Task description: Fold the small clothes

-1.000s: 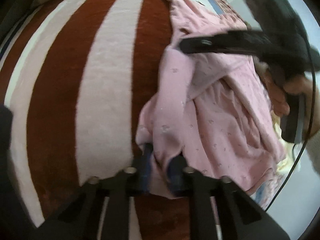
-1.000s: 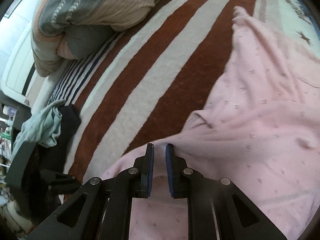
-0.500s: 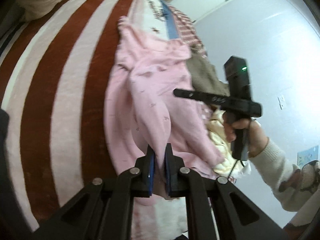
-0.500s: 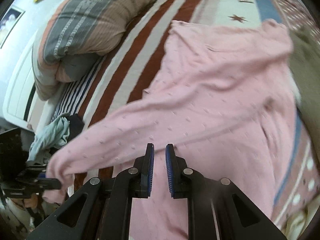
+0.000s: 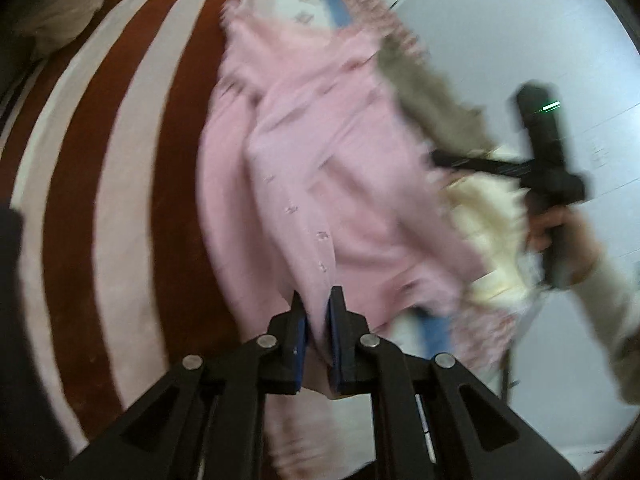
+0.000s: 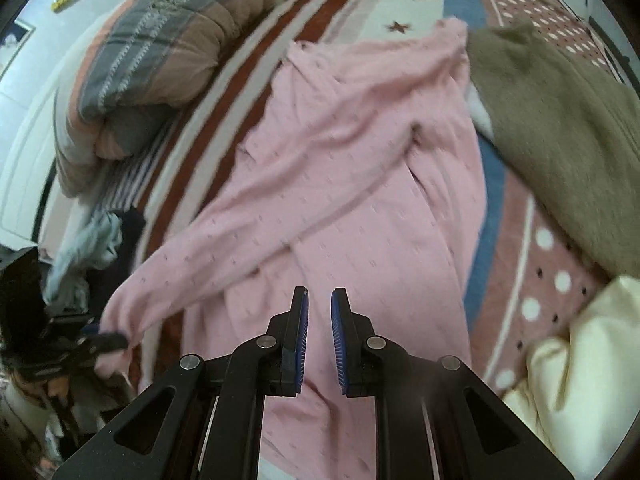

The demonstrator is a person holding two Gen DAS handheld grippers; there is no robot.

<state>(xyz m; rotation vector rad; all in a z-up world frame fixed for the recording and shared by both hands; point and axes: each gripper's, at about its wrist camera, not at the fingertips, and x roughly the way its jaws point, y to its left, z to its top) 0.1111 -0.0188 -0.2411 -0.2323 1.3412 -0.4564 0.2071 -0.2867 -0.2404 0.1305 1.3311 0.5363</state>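
Note:
A pink knitted garment lies spread on a striped bed cover. My left gripper is shut on the end of its sleeve and holds it pulled out and raised. In the right wrist view the garment lies lengthwise below my right gripper, which hovers above its lower part with the jaws a narrow gap apart and nothing between them. The left gripper shows there at the far left, holding the sleeve end. The right gripper shows in the left wrist view at the right.
A brown fuzzy garment lies to the right of the pink one. A cream garment lies at the lower right. A striped grey and brown duvet is bunched at the far left. Grey and dark clothes lie by the bed's edge.
The left gripper has closed on the sleeve and pulled it out away from the body. The right gripper has let go of the garment and risen above it.

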